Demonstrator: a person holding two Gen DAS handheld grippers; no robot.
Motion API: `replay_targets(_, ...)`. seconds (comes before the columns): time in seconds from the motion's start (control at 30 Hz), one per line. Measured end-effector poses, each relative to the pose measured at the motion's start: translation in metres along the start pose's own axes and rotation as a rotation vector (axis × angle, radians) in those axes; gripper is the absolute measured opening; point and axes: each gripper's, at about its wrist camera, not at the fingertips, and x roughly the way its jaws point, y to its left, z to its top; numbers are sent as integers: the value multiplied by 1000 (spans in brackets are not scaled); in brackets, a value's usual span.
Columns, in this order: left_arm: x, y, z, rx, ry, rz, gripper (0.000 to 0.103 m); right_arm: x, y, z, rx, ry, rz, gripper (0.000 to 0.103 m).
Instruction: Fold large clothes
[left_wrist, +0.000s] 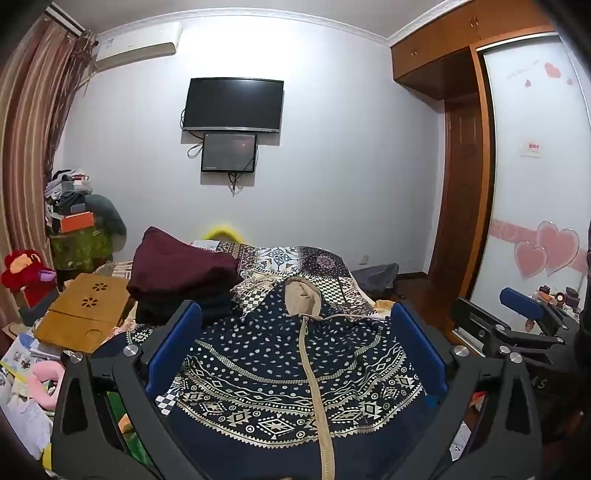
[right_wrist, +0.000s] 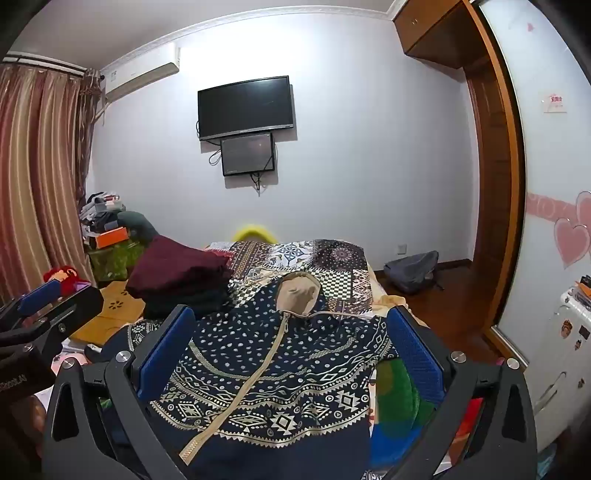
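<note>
A navy hooded jacket (left_wrist: 280, 369) with a cream geometric pattern, beige zip and beige-lined hood lies spread on the bed, hood pointing away. My left gripper (left_wrist: 295, 332) hovers over its chest, open wide, nothing between the blue pads. At the right edge of the left wrist view the right gripper (left_wrist: 517, 306) shows, also apart from the cloth. In the right wrist view the same jacket (right_wrist: 266, 362) lies under my right gripper (right_wrist: 291, 332), which stands open and holds nothing. The left gripper (right_wrist: 40, 299) appears at that view's left edge.
A stack of folded dark red and black clothes (left_wrist: 181, 273) sits on the patterned bedspread (left_wrist: 317, 266) at the jacket's left. A wooden lap table (left_wrist: 85, 314) and clutter lie left of the bed. A grey bag (right_wrist: 412, 269) rests on the floor by the wardrobe (left_wrist: 469, 177).
</note>
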Motion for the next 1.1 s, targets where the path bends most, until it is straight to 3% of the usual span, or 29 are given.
replay_targets(1.1,11,6,-8,-27,20,7,103,0,4,0,2,-5,9,103)
